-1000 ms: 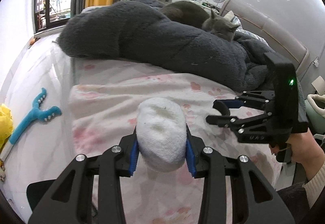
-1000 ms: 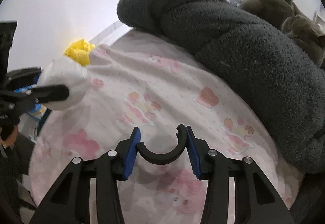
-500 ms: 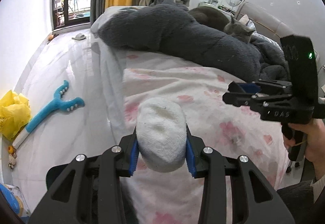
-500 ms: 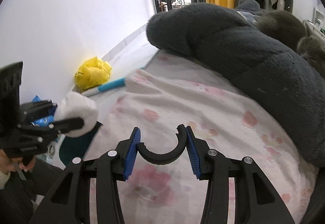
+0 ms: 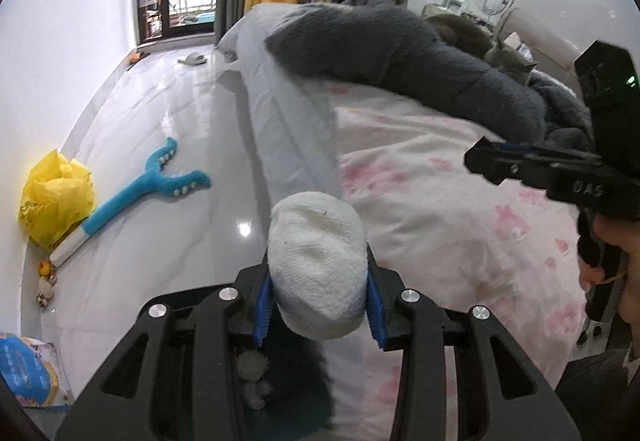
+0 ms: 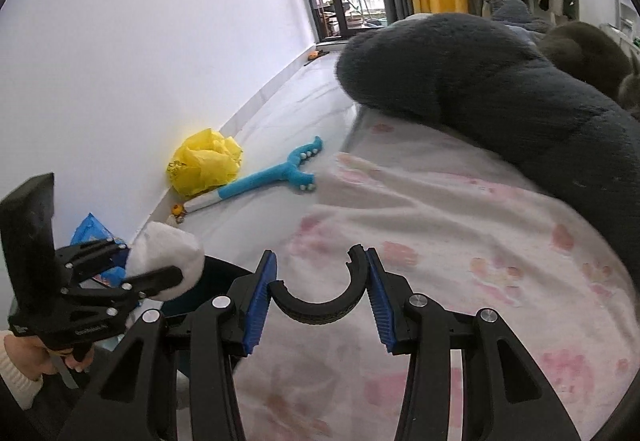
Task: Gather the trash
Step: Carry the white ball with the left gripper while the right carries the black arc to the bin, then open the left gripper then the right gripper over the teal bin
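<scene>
My left gripper (image 5: 318,299) is shut on a rolled white sock (image 5: 318,265) and holds it past the bed's left edge, above a dark teal bin (image 5: 296,393) on the floor. The sock also shows in the right wrist view (image 6: 168,261), with the left gripper (image 6: 160,281) over the bin (image 6: 216,281). My right gripper (image 6: 320,297) is shut on a black curved rubber piece (image 6: 320,305) above the pink-patterned bedsheet (image 6: 460,241). The right gripper also shows in the left wrist view (image 5: 492,165); its fingertips are seen side-on.
A dark grey fluffy blanket (image 5: 400,53) and a grey cat (image 5: 510,61) lie on the bed. On the white floor are a blue toy (image 5: 148,185), a yellow plastic bag (image 5: 56,197) and a blue packet (image 5: 24,373) by the wall.
Both grippers have swung left, away from the bed's middle. The left gripper with the sock has passed the bed edge and now hangs over the bin and floor.
</scene>
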A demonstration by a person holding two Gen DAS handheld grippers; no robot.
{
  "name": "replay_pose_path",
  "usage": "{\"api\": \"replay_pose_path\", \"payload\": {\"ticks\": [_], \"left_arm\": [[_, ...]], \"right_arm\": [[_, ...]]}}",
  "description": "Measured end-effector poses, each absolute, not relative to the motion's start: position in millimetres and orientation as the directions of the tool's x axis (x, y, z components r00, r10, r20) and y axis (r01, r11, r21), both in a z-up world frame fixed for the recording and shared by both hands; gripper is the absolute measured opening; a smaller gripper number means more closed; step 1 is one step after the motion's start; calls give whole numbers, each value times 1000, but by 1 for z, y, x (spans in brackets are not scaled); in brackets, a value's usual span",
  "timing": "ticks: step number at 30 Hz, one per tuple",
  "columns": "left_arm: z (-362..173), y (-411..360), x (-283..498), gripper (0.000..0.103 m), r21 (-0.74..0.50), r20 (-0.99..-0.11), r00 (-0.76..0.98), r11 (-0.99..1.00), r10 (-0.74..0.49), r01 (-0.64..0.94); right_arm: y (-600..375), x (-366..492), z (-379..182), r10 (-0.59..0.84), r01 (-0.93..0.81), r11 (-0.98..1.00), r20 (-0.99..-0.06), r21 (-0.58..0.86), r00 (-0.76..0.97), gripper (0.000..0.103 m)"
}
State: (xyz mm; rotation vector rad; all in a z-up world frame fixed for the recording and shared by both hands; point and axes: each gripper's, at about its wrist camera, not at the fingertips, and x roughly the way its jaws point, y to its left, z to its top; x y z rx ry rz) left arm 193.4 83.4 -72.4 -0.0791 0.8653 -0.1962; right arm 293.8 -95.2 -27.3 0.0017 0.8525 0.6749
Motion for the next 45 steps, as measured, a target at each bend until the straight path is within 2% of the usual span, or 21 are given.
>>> {"api": "replay_pose_path", "payload": {"ticks": [6,17,22,25,28,36,45], "left_arm": [[-97,112,193,42,-122,-807,572,989,-147,81],[-146,153,189,43,-115,-901,419,993,-112,19],[-157,164,183,57,-103,-920,380,995,-99,10],[-155,171,179,65,-99,-917,388,995,-95,9],[-152,181,175,67,-108,-909,406,994,-96,-5],[-129,202,167,72,-135,-857,505,990,-102,-30],[-95,216,159,73,-162,-769,633,985,-92,-55]], "right_arm": [[-60,285,-29,575,-593,762,-693,261,434,46],[8,274,-38,614,-677,687,-708,263,348,46],[31,270,-42,616,-699,666,-719,260,320,46],[41,270,-46,612,-702,663,-729,260,308,46],[49,269,-52,604,-706,660,-740,257,296,46],[76,266,-78,561,-717,652,-793,247,237,46],[100,265,-108,514,-724,647,-838,237,185,46]]}}
